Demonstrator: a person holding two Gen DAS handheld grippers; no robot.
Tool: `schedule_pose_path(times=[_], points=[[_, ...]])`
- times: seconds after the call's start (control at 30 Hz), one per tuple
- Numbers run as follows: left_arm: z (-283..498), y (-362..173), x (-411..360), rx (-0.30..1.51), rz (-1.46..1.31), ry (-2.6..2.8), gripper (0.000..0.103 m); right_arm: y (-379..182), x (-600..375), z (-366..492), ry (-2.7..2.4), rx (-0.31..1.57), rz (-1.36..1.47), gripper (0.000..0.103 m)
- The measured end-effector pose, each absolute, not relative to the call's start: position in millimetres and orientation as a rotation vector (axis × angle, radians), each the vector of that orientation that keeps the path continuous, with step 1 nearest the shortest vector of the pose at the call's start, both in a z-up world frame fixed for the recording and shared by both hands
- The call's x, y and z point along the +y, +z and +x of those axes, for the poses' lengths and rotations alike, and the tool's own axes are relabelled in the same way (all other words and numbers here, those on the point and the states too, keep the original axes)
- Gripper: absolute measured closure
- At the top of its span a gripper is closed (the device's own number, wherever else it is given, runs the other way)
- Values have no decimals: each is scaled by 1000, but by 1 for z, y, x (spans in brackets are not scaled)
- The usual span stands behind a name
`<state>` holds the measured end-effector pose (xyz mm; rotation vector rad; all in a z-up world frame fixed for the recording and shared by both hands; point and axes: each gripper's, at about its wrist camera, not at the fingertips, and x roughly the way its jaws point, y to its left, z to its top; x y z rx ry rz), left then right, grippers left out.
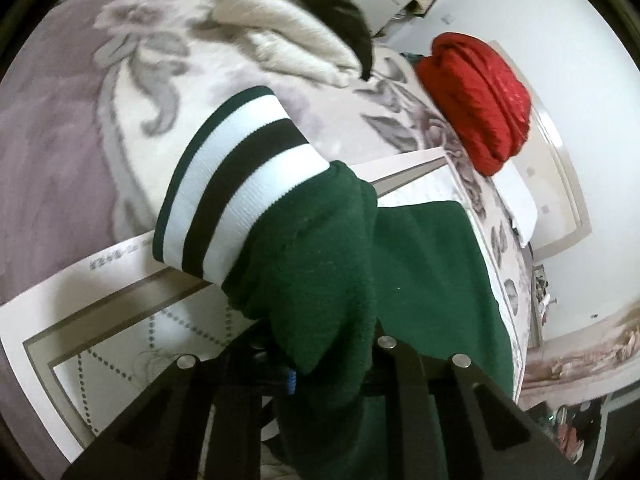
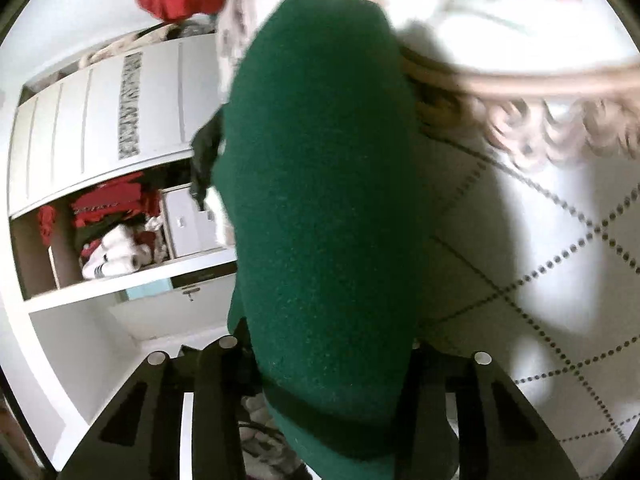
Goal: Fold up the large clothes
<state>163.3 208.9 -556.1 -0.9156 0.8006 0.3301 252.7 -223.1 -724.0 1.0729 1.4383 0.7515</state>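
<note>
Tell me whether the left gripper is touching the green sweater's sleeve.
Touching. The left wrist view shows the green sleeve bunched between the left gripper fingers, its striped cuff hanging beyond them.

Right gripper [image 2: 324, 364] is clamping a thick fold of the dark green garment [image 2: 320, 208], which is filling the centre of the view. White quilted bedcover [image 2: 540, 280] is lying at right. Open wardrobe [image 2: 100, 160] is showing red clothes [image 2: 108, 204] at left.

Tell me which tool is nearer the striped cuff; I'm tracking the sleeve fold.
Left. The left tool grips the green sleeve just behind the striped cuff, which sticks out ahead of it. The right tool holds plain green fabric; no cuff shows in its view.
</note>
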Motion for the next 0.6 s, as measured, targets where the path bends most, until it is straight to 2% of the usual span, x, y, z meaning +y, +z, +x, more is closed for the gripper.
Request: schedule_pose_path(times=[0.3,0.6], points=[[245,-541,159,777,-912,213,89,-657,-301,332,757,1283,997,65],[408,-514,70,732,-874,21,90,-618,-445,466,688,1112,1012,65]])
